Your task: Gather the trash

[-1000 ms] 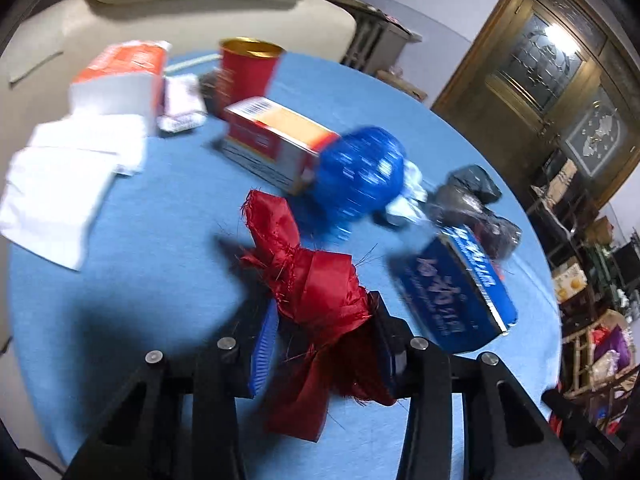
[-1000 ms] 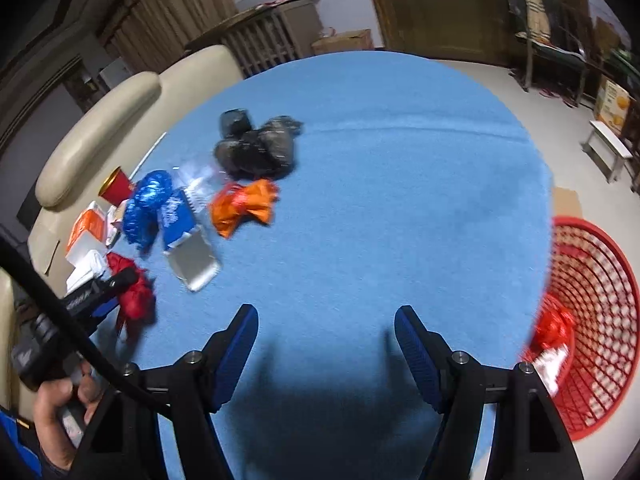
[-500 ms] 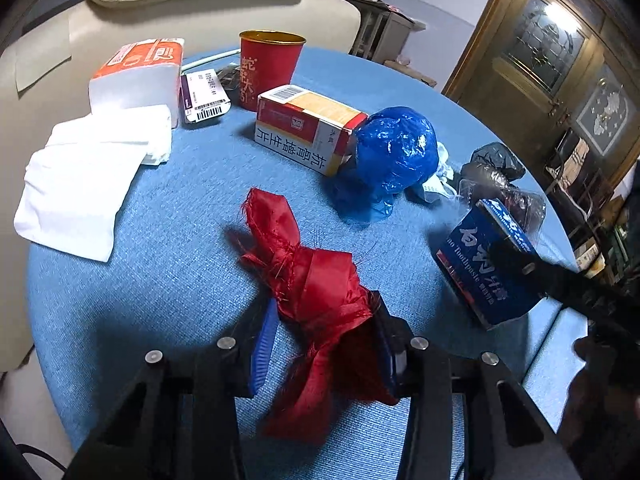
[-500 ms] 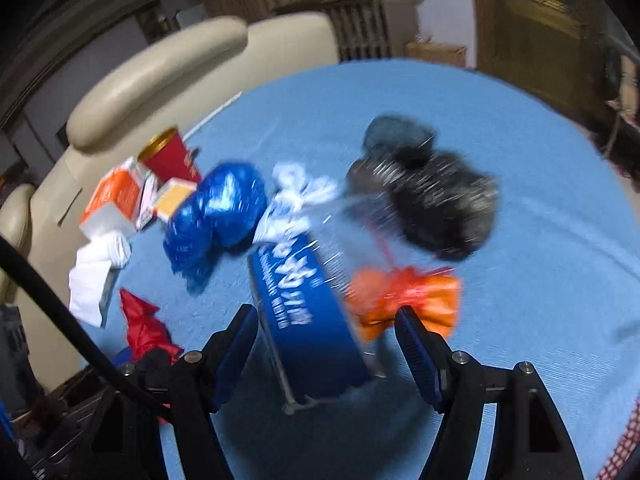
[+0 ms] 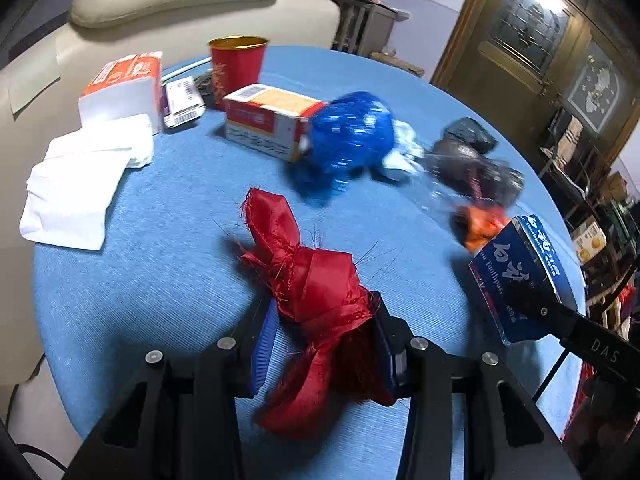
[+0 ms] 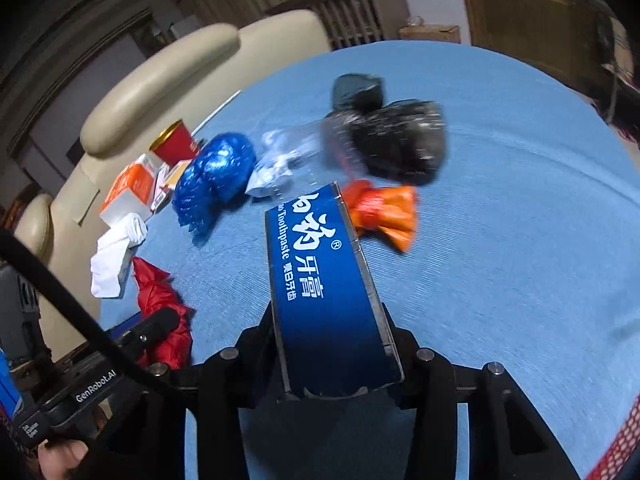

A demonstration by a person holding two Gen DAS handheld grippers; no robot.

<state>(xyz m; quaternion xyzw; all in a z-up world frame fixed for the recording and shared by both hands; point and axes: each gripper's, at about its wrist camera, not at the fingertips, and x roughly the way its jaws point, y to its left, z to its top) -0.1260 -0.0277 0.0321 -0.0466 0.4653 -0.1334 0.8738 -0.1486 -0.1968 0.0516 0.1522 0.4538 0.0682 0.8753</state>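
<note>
1. Left wrist view: my left claw [image 5: 322, 338] is clamped on the red cloth scrap [image 5: 316, 292], low over the blue surface [image 5: 160, 248].
2. Right wrist view: my right claw [image 6: 334, 354] has just been closing and grips the blue toothpaste box [image 6: 316, 276], beside the orange wrapper [image 6: 380, 212].

Ahead of your hand-held gripper, a cream leather sofa [image 5: 180, 4] stands beyond the round blue-clothed counter [image 5: 152, 272]; a dark carved wooden cabinet [image 5: 532, 40] stands right.

The left gripper [image 5: 322, 340] is clamping a crumpled red cloth [image 5: 316, 300] over the blue table [image 5: 132, 280], while the right gripper [image 5: 532, 304] is gripping a blue toothpaste box [image 5: 520, 272] nearby.
</note>
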